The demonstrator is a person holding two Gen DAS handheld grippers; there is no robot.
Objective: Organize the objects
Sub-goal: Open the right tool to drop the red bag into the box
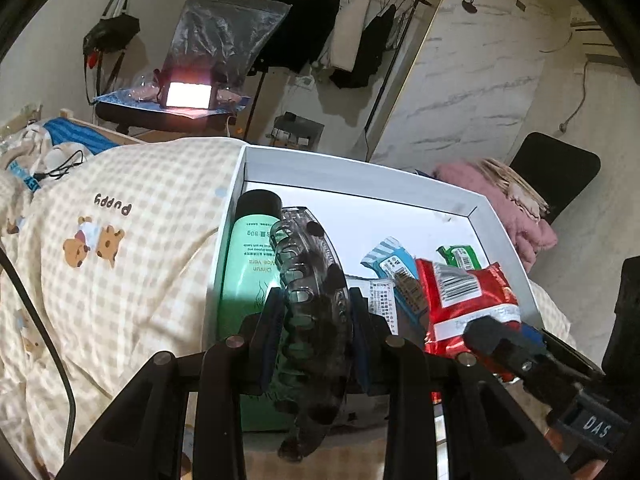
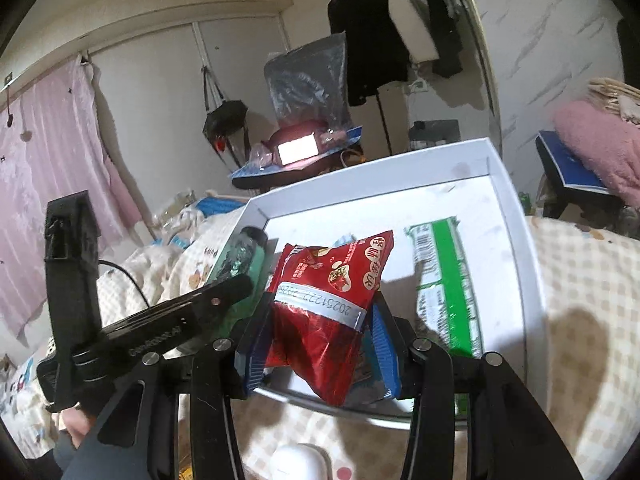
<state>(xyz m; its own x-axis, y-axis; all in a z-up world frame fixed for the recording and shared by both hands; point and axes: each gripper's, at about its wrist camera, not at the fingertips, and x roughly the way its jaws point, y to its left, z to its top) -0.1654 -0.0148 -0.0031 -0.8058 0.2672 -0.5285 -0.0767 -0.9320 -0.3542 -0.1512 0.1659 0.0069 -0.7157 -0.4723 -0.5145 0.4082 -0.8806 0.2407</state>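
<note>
White box [image 1: 500, 216] on checked bedcover [image 1: 132, 264]; taken as landmark. Against left wall of box: green bottle [image 1: 248, 264], lying flat, already in. Just right of bottle, over left part of box: left gripper [image 1: 316, 320], jaws clenched on smoky hair clip [image 1: 308, 280]; clip not yet set down. Mid box, on floor: blue packet [image 1: 394, 266], already in. Over near edge of box, right of centre: right gripper [image 2: 316, 344], jaws grasping red snack bag [image 2: 332, 292]; bag held off the floor, not yet released. Along right wall of box: green packet [image 2: 444, 280], lying flat, in. Judged well along: three items placed, two in hand awaiting release. White rounded item [image 2: 298, 460] outside near edge, possibly left to do.
</note>
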